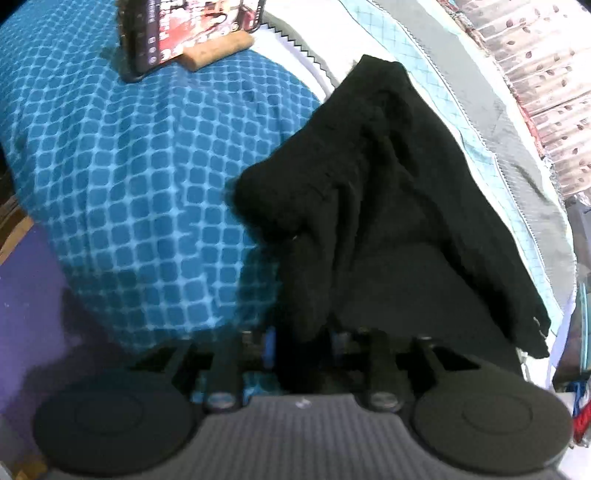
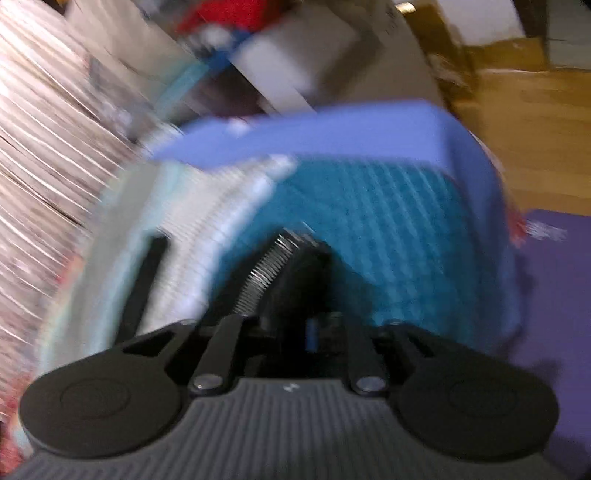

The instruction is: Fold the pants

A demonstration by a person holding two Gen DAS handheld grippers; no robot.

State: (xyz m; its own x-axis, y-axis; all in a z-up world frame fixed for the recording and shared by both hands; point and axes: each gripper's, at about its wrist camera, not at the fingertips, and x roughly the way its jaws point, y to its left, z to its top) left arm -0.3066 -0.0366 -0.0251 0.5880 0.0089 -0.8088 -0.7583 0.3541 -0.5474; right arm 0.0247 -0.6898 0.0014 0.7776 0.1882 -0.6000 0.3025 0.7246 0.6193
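— What has the left tool [image 1: 303,343] got?
— Its jaws are closed on the black pants [image 1: 388,206], which run forward from it and lie crumpled on the teal blanket [image 1: 140,155].
— And the right tool [image 2: 295,328]?
— That view is blurred. Dark cloth [image 2: 299,273] with a metal zipper [image 2: 266,269] sits between its jaws; I cannot tell how tightly they grip.
— Further out?
— Left and far ahead of the left tool, a phone [image 1: 192,29] stands upright.
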